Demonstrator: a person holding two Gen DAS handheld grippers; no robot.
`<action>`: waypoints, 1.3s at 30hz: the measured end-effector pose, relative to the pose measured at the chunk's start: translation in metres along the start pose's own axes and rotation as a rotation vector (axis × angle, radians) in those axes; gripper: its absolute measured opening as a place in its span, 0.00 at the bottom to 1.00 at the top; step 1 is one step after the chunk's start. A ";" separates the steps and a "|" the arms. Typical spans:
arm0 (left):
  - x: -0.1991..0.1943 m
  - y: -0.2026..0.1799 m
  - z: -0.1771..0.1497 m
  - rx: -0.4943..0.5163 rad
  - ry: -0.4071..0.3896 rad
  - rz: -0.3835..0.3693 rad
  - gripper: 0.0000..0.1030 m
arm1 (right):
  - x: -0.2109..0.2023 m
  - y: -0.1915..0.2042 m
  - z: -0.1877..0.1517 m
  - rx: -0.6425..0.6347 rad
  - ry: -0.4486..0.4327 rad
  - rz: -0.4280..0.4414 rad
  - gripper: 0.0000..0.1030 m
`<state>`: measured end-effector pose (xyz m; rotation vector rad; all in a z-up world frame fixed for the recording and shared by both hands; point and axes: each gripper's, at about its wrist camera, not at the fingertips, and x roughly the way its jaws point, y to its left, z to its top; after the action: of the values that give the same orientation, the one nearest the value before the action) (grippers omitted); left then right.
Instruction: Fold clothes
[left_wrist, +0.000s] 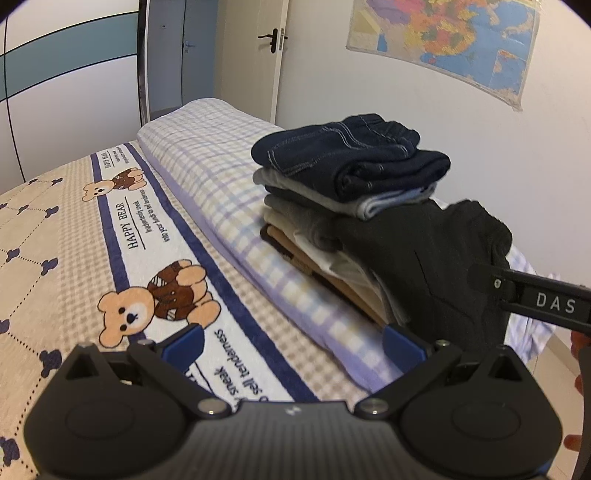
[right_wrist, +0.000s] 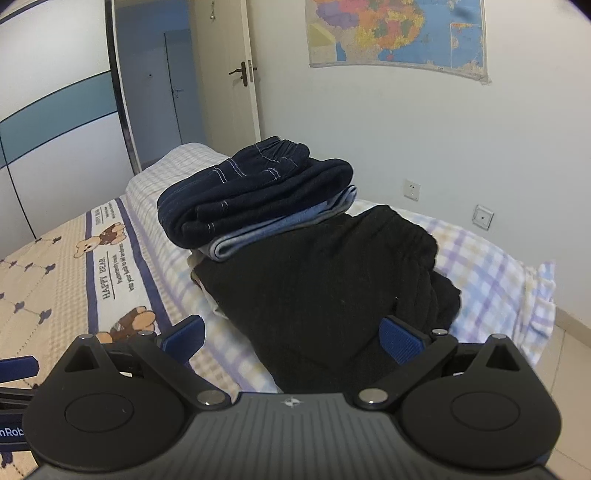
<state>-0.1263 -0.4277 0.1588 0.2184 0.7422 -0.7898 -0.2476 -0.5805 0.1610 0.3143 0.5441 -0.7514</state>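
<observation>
Most clothes lay folded in a stack (left_wrist: 332, 206), the black garment (right_wrist: 325, 288) rested beside it, and the left gripper (left_wrist: 293, 345) and right gripper (right_wrist: 293, 338) were spread wide, holding nothing.

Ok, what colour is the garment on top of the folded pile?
Dark navy denim with pale contrast stitching, clearest in the left wrist view.

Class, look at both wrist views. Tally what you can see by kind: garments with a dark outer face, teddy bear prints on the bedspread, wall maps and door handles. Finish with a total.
Dark garments: 2, the navy jeans and the black garment
Teddy bear prints: 2
Wall maps: 1
Door handles: 2
Total: 7
</observation>
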 end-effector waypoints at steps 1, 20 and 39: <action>-0.002 0.000 -0.003 0.005 0.001 0.000 1.00 | -0.003 0.000 -0.002 -0.004 -0.001 -0.003 1.00; -0.040 0.080 -0.042 -0.084 -0.047 0.151 1.00 | -0.031 0.081 -0.034 -0.126 0.024 0.112 1.00; -0.088 0.215 -0.094 -0.243 -0.046 0.383 1.00 | -0.049 0.238 -0.075 -0.264 0.052 0.358 1.00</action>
<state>-0.0641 -0.1865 0.1314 0.1168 0.7183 -0.3362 -0.1338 -0.3539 0.1461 0.1784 0.6084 -0.3206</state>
